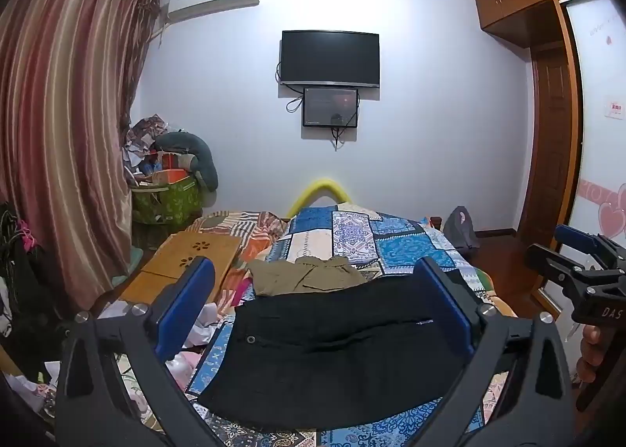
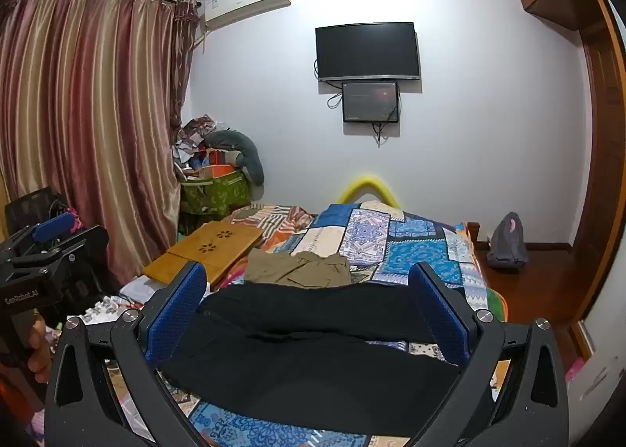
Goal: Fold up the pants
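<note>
Black pants (image 1: 332, 357) lie flat across the near part of a bed with a blue patchwork cover (image 1: 352, 235); they also show in the right wrist view (image 2: 309, 361). My left gripper (image 1: 313, 271) is open and empty above them, its blue-padded fingers (image 1: 187, 302) wide apart. My right gripper (image 2: 309, 271) is open and empty above them too. Each gripper shows at the edge of the other's view: the right one (image 1: 587, 282), the left one (image 2: 43, 259).
Folded olive-khaki pants (image 1: 305, 274) lie just beyond the black ones. A wooden lap table (image 1: 187, 263) sits on the bed's left side. A cluttered green bin (image 1: 168, 196) stands by striped curtains. A grey bag (image 2: 506, 239) is on the floor at right.
</note>
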A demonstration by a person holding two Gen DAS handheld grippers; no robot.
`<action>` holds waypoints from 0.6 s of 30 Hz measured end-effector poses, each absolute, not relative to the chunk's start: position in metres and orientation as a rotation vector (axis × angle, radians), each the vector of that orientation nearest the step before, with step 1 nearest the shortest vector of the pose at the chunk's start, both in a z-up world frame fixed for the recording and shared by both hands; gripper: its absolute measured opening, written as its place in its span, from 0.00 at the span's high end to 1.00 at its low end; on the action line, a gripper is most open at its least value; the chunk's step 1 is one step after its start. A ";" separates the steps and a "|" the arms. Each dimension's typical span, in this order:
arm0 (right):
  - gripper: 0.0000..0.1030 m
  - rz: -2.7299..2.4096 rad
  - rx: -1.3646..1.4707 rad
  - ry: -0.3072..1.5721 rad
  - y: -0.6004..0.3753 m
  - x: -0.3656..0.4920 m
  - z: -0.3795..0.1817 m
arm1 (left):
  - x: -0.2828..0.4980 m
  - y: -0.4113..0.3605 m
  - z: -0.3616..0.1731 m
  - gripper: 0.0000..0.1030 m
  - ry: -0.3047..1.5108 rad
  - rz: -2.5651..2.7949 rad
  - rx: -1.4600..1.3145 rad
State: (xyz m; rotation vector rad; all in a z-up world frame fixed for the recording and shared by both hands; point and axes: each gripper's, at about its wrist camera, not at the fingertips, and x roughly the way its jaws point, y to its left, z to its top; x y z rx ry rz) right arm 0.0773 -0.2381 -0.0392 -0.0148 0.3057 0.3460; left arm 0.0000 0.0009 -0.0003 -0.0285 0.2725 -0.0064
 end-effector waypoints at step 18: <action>0.00 0.334 -0.019 0.280 -0.241 0.075 -0.033 | -0.003 0.000 -0.005 0.01 0.258 -0.028 -0.006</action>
